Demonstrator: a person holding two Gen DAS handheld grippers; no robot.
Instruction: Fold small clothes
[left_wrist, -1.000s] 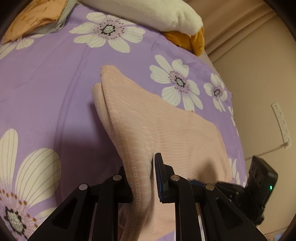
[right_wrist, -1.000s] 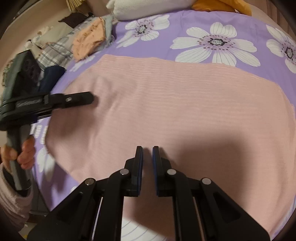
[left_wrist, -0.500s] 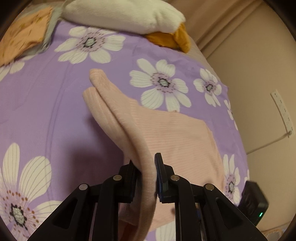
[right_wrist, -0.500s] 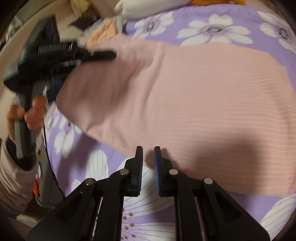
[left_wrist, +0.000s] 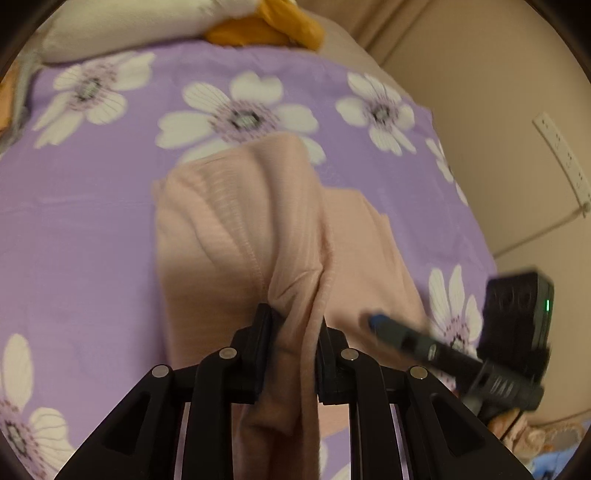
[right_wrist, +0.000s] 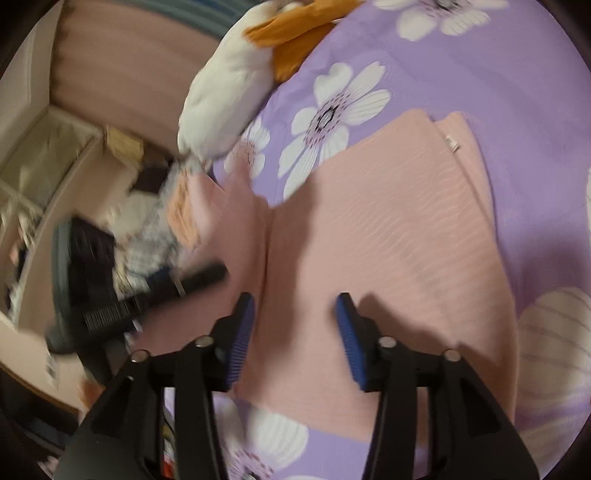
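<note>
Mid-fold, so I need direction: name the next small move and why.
Probably carry the left gripper across and lay its pinched edge of the ribbed pink garment down: that edge hangs bunched in its jaws, while the right gripper has just opened, holding nothing.

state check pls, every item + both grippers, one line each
left gripper: shut on a bunched fold of the pink garment
right gripper: jaws just opened, nothing clamped, over the garment
pink garment: part folded on the floral bedsheet, one side lifted
white pillow: lying at the bed edge
</note>
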